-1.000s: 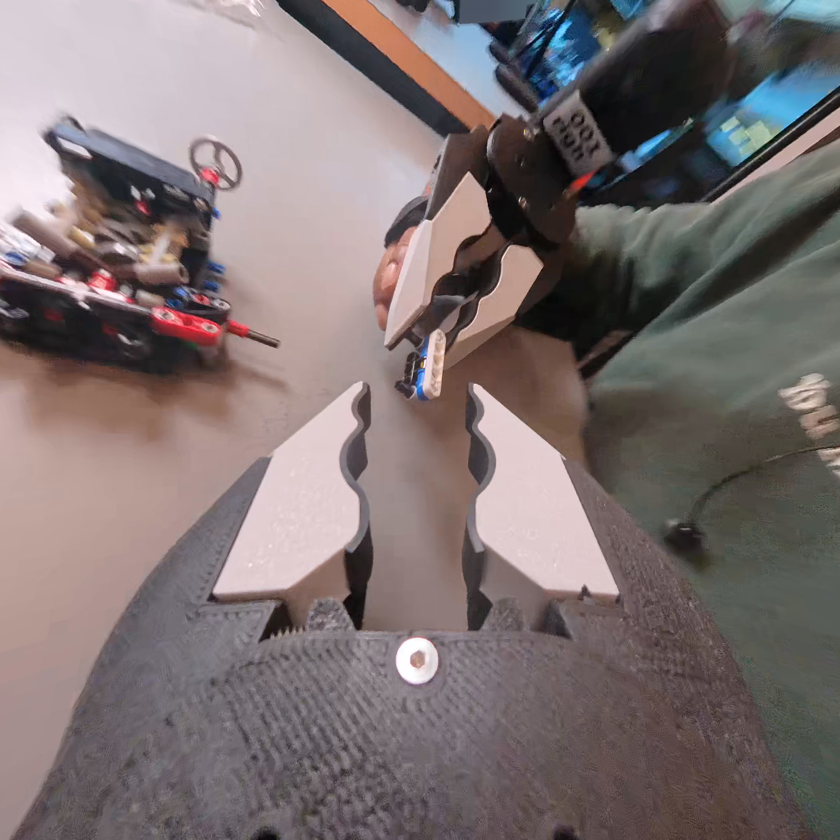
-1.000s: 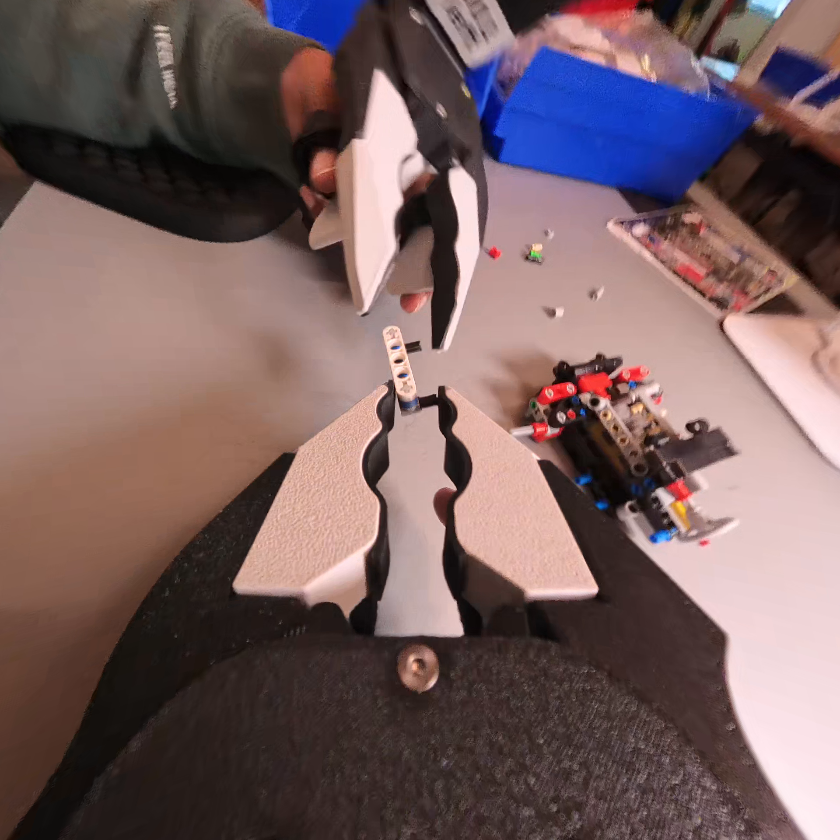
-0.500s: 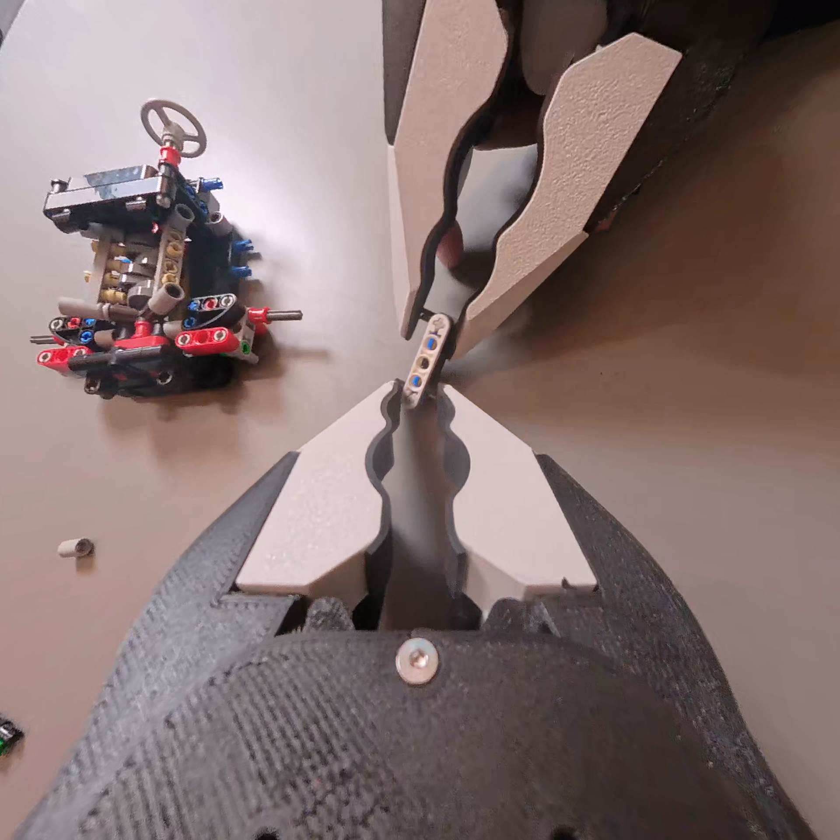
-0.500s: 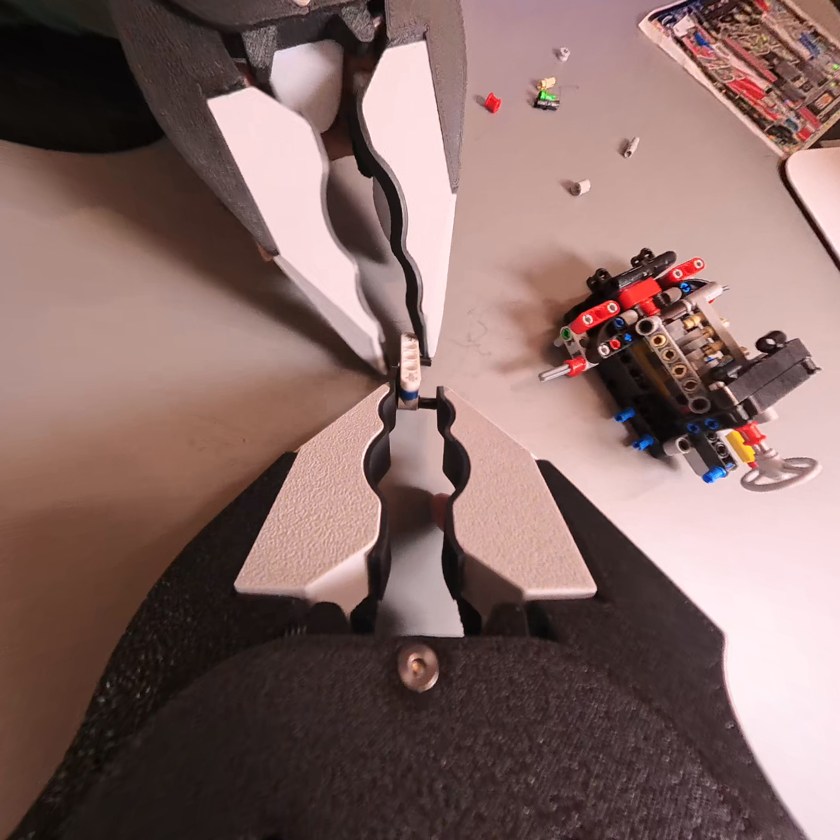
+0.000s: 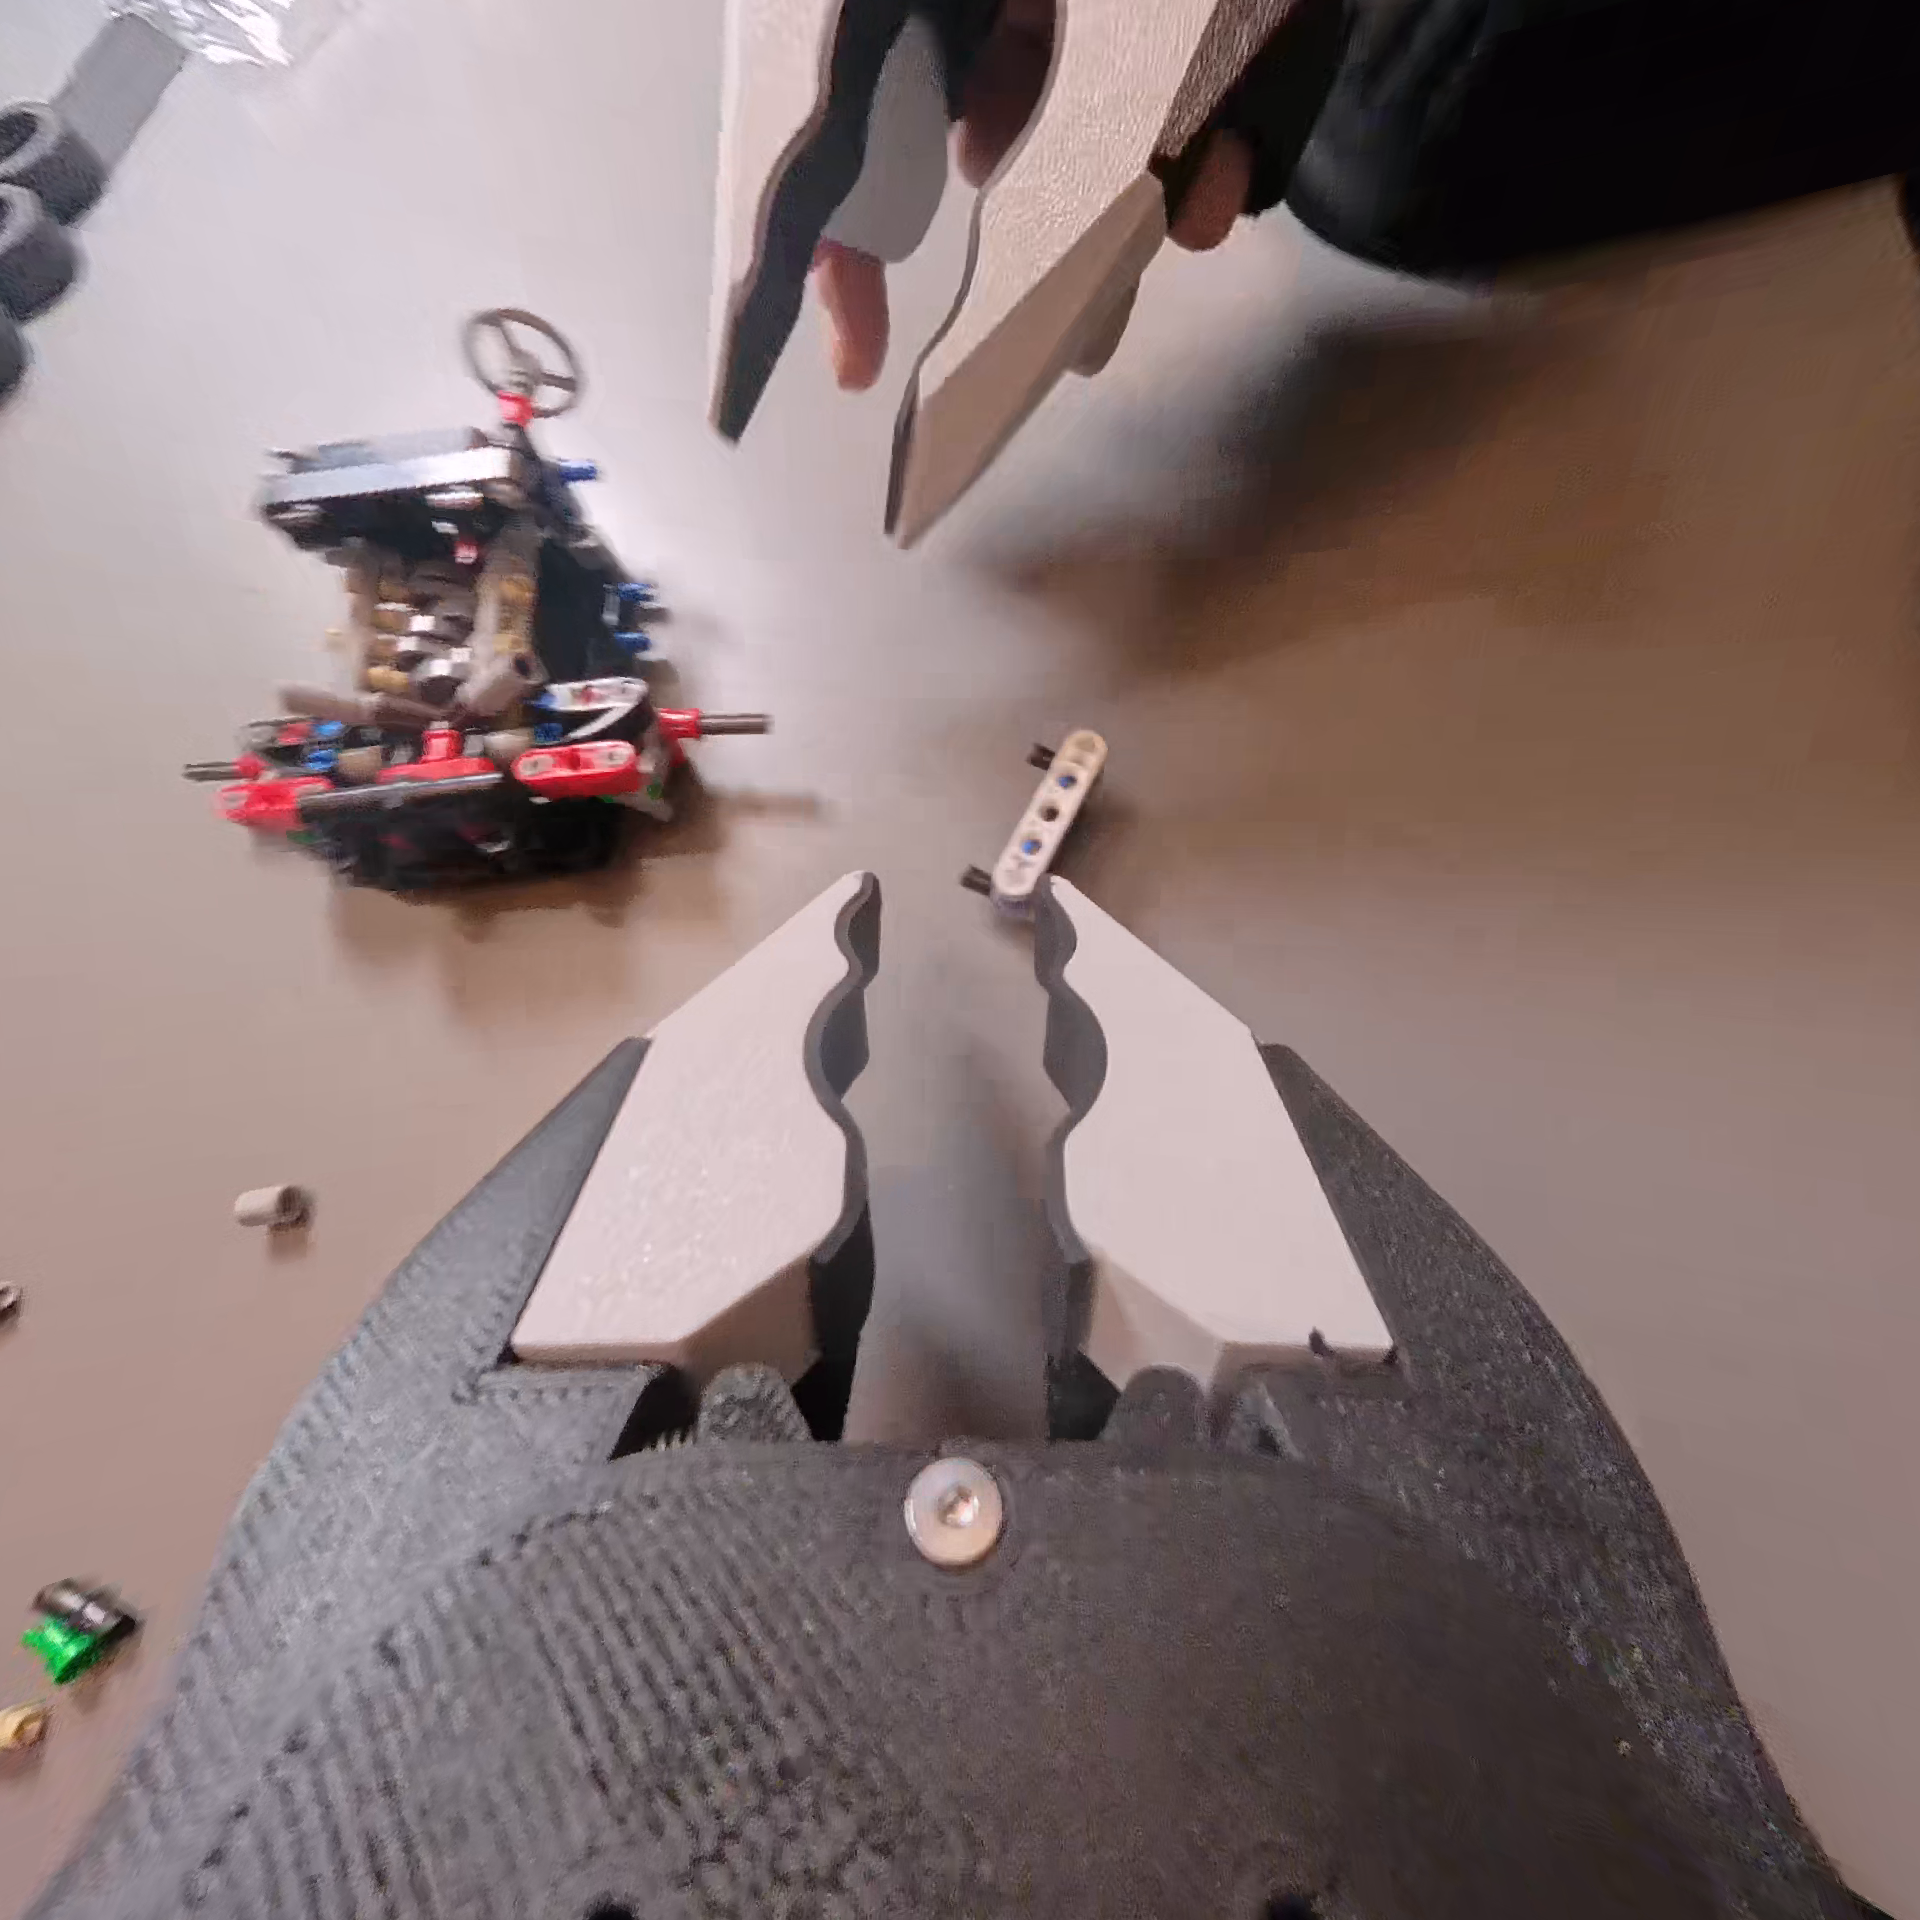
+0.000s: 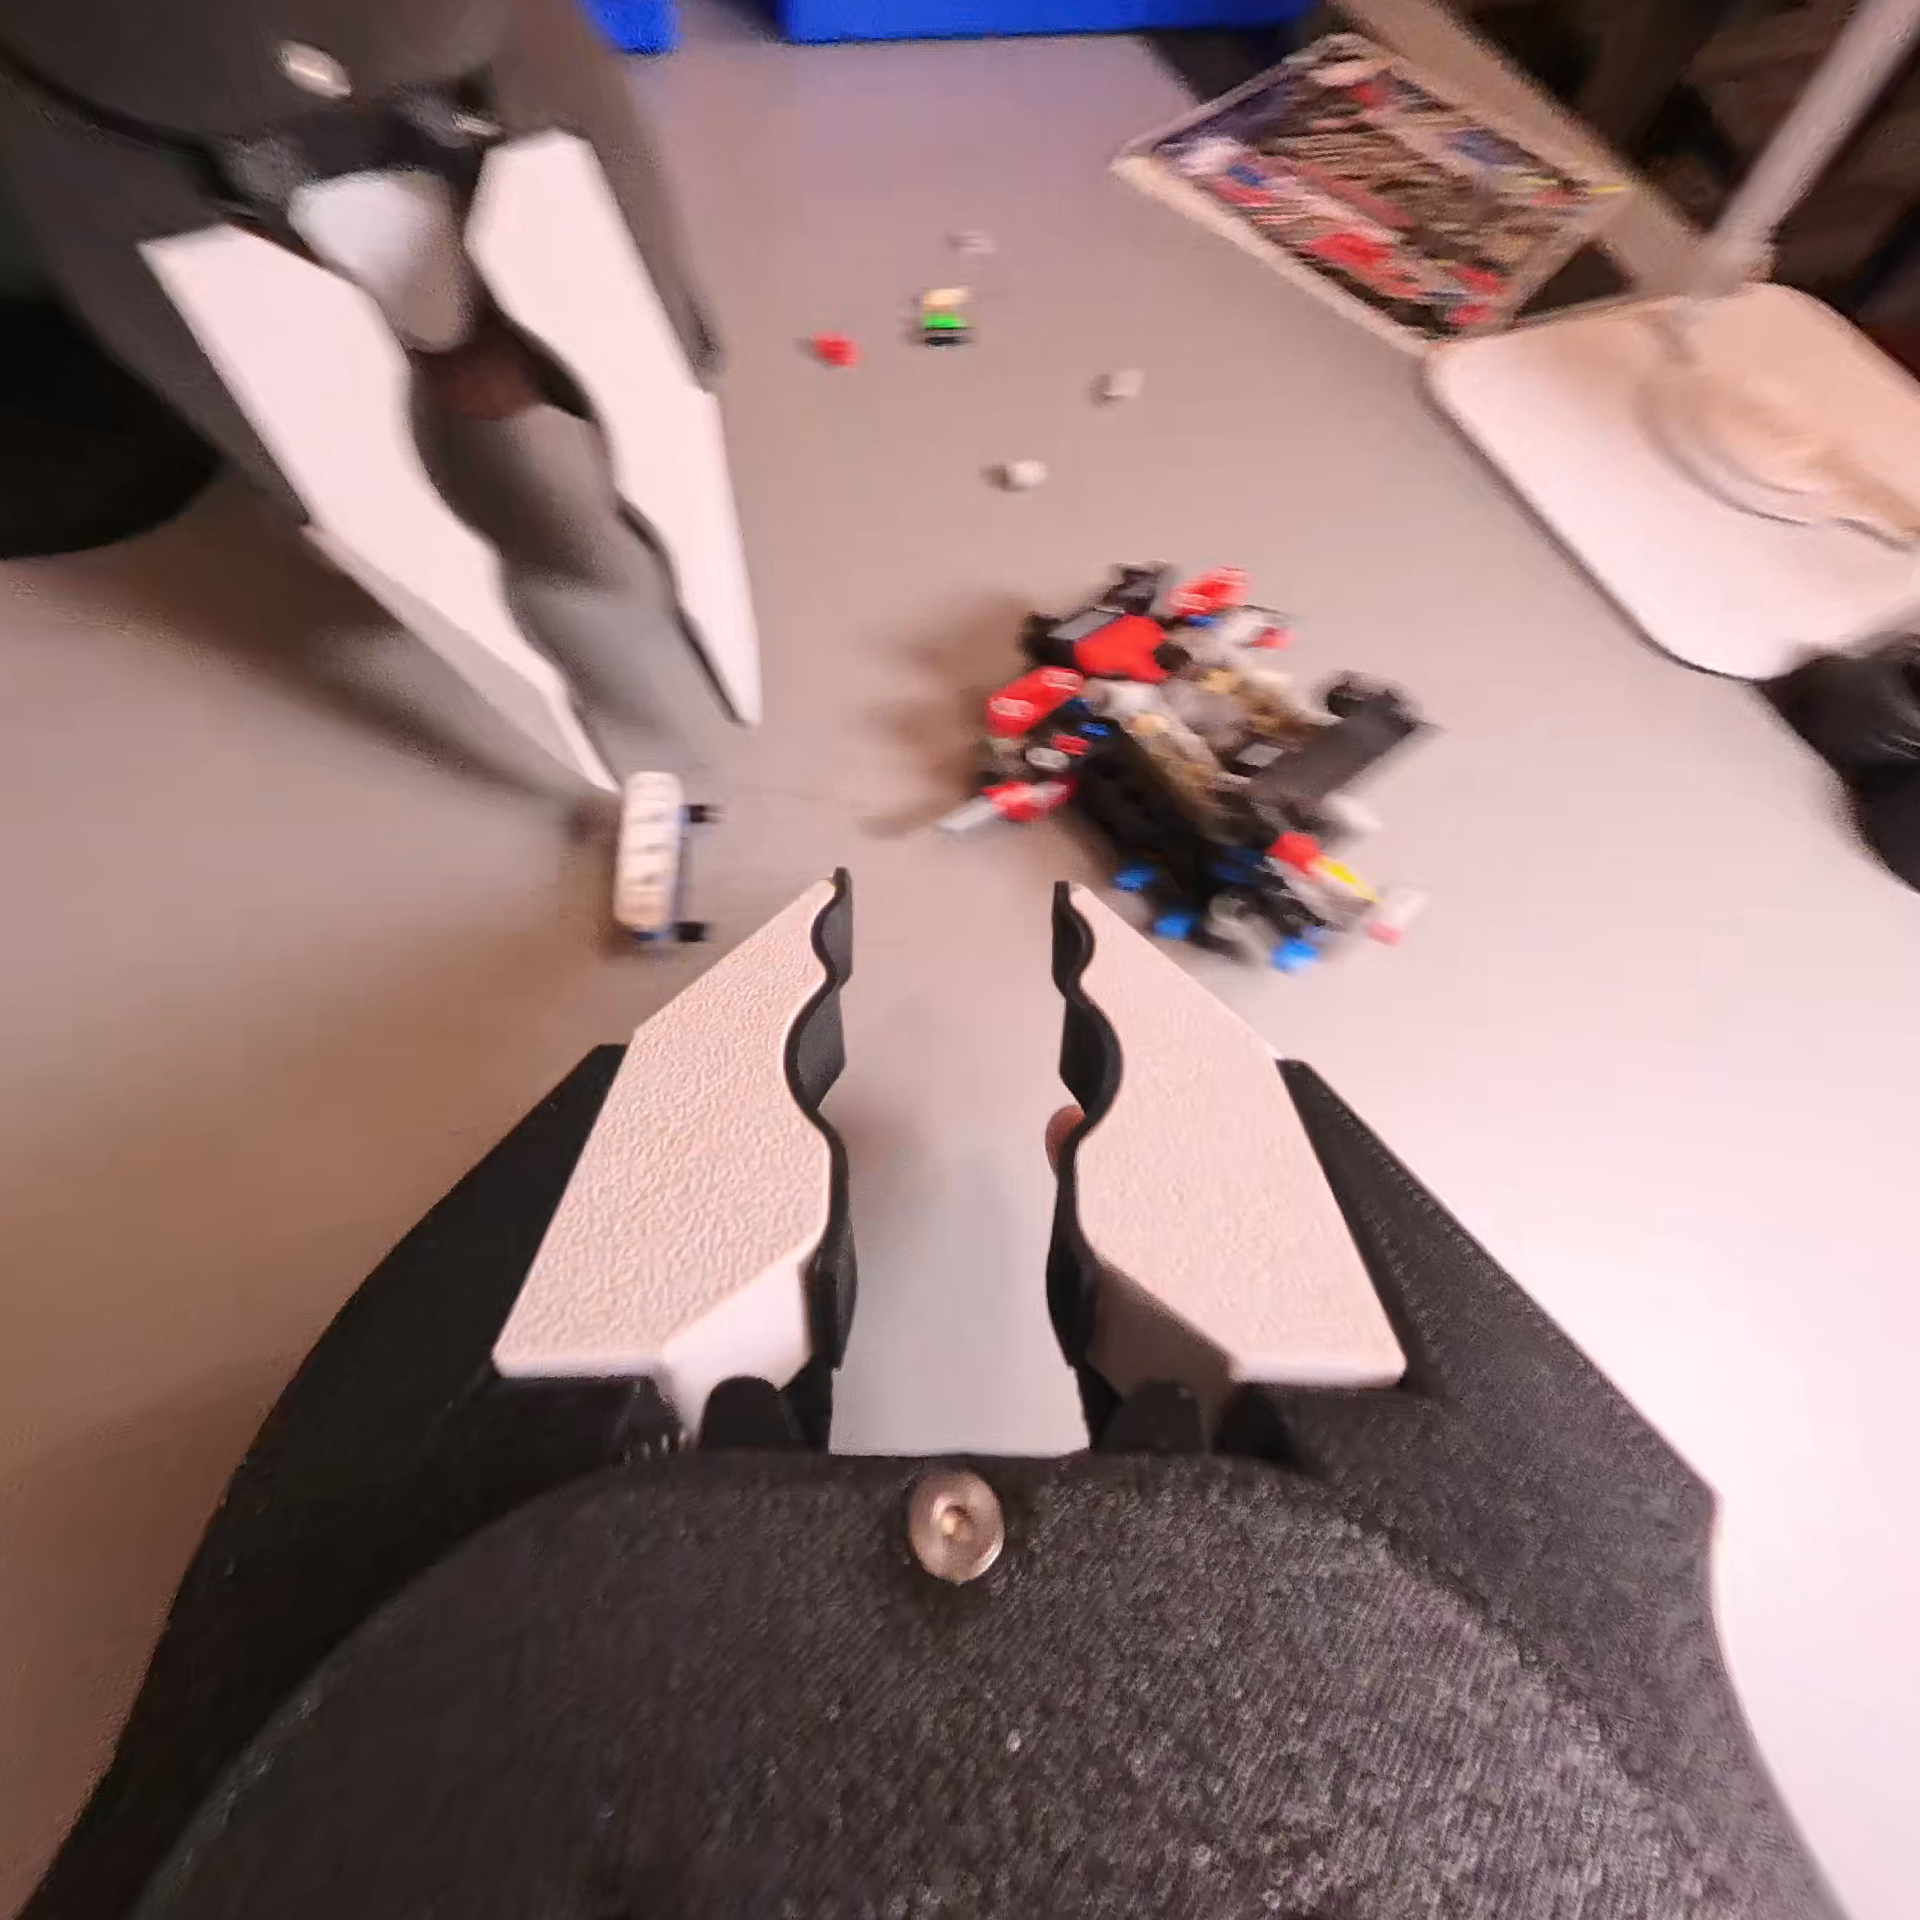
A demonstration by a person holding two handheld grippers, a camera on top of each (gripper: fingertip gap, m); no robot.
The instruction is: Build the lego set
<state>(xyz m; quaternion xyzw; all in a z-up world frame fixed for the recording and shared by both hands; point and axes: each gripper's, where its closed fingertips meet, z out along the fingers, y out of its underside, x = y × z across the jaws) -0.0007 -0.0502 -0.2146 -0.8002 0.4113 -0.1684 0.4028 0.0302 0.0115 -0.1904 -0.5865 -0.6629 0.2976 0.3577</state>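
Picking that small grey beam (image 5: 1047, 814) off the tabletop (image 5: 1455, 831) cleanly: both grippers' fingers spread and empty, so straddle its long sides, pinch square, then carry toward the half-built model (image 5: 457, 665) nearby.

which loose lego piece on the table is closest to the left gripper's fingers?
The pale beam with holes and black pins, lying flat just off the tip of the open left gripper. The grey sleeve and green-black piece sit far off to the side.
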